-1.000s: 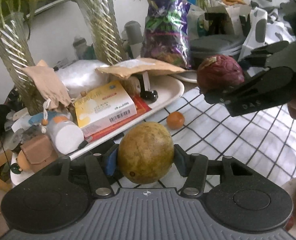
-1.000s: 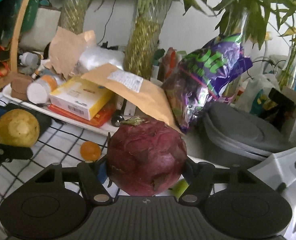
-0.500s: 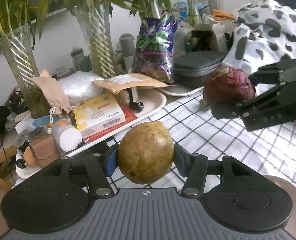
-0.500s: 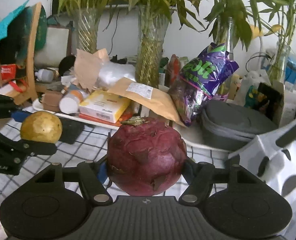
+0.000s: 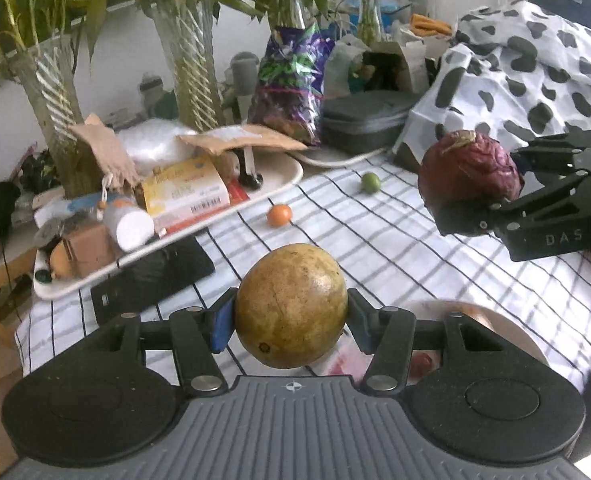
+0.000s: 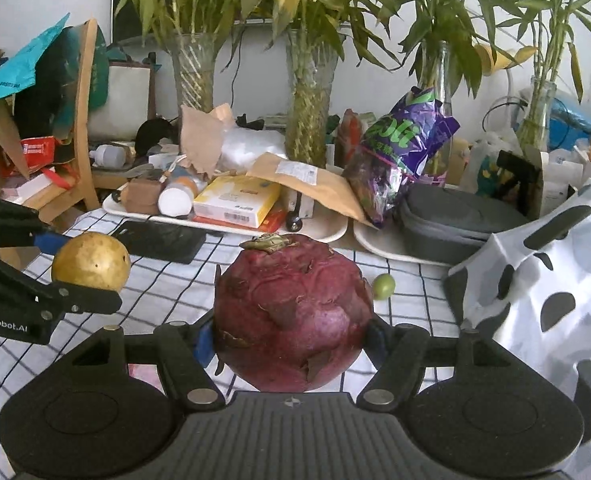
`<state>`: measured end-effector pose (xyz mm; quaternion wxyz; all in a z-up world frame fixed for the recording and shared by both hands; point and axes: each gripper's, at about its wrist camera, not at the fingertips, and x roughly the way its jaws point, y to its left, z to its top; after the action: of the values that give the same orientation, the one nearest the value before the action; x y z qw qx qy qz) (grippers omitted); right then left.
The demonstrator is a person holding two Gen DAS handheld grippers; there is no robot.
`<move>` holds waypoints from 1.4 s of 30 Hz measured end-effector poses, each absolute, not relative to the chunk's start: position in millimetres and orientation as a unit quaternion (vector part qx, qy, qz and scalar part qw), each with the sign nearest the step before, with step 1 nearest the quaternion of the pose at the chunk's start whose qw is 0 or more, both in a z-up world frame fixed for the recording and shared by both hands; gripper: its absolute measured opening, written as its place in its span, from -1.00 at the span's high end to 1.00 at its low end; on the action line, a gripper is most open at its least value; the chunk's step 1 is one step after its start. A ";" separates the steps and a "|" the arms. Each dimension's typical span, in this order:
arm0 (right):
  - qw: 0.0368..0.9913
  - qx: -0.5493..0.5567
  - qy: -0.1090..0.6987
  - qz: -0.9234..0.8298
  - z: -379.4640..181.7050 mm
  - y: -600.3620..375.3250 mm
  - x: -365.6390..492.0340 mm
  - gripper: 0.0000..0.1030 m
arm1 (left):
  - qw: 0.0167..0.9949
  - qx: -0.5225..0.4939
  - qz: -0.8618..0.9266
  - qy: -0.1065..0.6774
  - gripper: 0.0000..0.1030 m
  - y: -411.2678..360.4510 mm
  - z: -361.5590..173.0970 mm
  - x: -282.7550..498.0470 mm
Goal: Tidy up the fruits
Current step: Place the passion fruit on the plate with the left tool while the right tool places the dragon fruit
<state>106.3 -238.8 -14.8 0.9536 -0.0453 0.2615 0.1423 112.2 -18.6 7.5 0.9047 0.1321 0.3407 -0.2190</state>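
My left gripper (image 5: 291,316) is shut on a round yellow-brown fruit (image 5: 291,306) and holds it above the checked tablecloth; it also shows in the right wrist view (image 6: 90,262). My right gripper (image 6: 291,332) is shut on a wrinkled dark red fruit (image 6: 293,316), seen in the left wrist view (image 5: 469,172) at the right. A small orange fruit (image 5: 279,215) and a small green fruit (image 5: 370,182) lie on the cloth. A round plate (image 5: 507,332) with red bits lies under my left gripper.
A white tray (image 5: 283,178) piled with boxes, a bottle and envelopes stands at the back left, a black phone (image 5: 151,280) in front of it. Glass vases with bamboo (image 6: 309,120), a purple bag (image 6: 399,148), a grey case (image 6: 451,216) and a cow-print bag (image 6: 555,272) crowd the back and right.
Both grippers have drawn back and risen with their fruits still held. More of the cloth, the green fruit and the plate have come into view.
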 end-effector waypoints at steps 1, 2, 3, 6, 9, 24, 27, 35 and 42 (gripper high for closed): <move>0.953 -0.046 0.262 0.143 -15.0 -238.4 102.2 -0.39 | 0.903 0.130 -0.220 0.346 -0.05 -18.3 6.7 108.4; 0.953 -0.046 0.263 0.144 -15.4 -237.7 97.2 -0.39 | 0.901 0.129 -0.221 0.351 -0.05 -18.4 5.7 104.9; 0.952 -0.047 0.264 0.145 -15.8 -237.0 92.8 -0.39 | 0.899 0.129 -0.222 0.355 -0.05 -18.6 4.8 100.7; 0.951 -0.048 0.267 0.150 -16.7 -234.7 78.5 -0.39 | 0.892 0.121 -0.227 0.372 -0.05 -18.9 1.9 90.1; 0.949 -0.049 0.269 0.155 -18.1 -232.7 63.8 -0.39 | 0.883 0.105 -0.227 0.398 -0.05 -18.2 -2.9 82.3; 0.937 -0.048 0.303 0.166 -32.7 -226.6 16.8 -0.39 | 0.861 0.056 -0.196 0.466 -0.18 -14.7 -24.4 77.8; 0.933 -0.049 0.312 0.172 -37.1 -224.4 10.7 -0.39 | 0.875 0.042 -0.188 0.444 -0.34 -11.8 -16.5 73.6; 0.920 -0.044 0.339 0.193 -45.4 -218.1 0.8 -0.39 | 0.887 0.022 -0.173 0.428 -0.44 -9.0 -1.7 59.5; 0.899 -0.039 0.383 0.209 -55.6 -210.8 3.6 -0.40 | 0.893 0.027 -0.155 0.422 -0.44 -7.2 4.5 45.8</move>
<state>3.6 -210.8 -55.6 0.8990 -0.0391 0.3828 0.2091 45.8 -7.2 4.5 0.8929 0.0269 0.4218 -0.1554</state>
